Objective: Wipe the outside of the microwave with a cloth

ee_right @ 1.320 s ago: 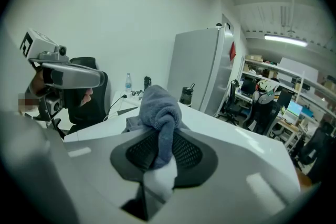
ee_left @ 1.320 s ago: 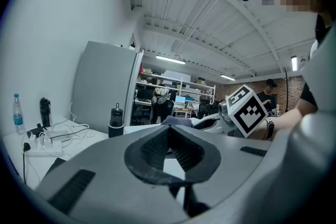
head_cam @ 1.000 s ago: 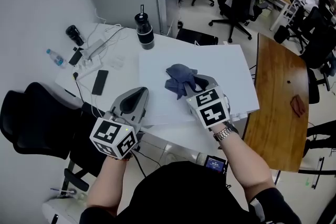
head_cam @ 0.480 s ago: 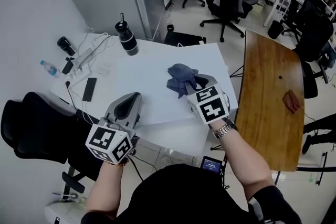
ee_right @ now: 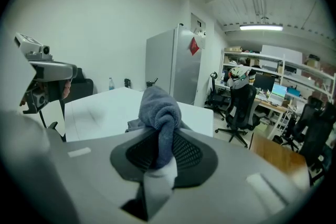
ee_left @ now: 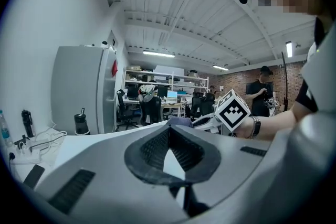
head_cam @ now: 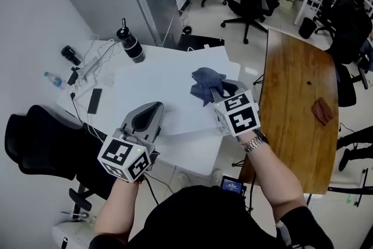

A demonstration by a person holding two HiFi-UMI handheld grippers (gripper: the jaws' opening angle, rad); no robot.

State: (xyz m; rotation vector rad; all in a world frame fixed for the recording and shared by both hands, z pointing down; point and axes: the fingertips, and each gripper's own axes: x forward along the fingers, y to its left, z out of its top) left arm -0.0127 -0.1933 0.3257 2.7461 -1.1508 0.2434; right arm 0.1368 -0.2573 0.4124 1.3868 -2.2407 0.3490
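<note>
Status: wipe not started, as far as I can judge. No microwave shows in any view, so every outside face is left to do. Only the cloth pickup is done.

Head view: right gripper is clamped on the blue-grey cloth. The cloth is bunched out past the jaw tips, over the near right part of the white table. Can't tell whether it hangs clear or brushes the top. Left gripper sits to the left by the table's front edge, well apart from the cloth.

Left gripper view: jaws closed, nothing between them. Cloth and right gripper are visible ahead, to the right.

Right gripper view: pads are pinched on a fold of the cloth, and the wad sticks up and forward from between the jaws. Table and a tall grey cabinet lie beyond.
</note>
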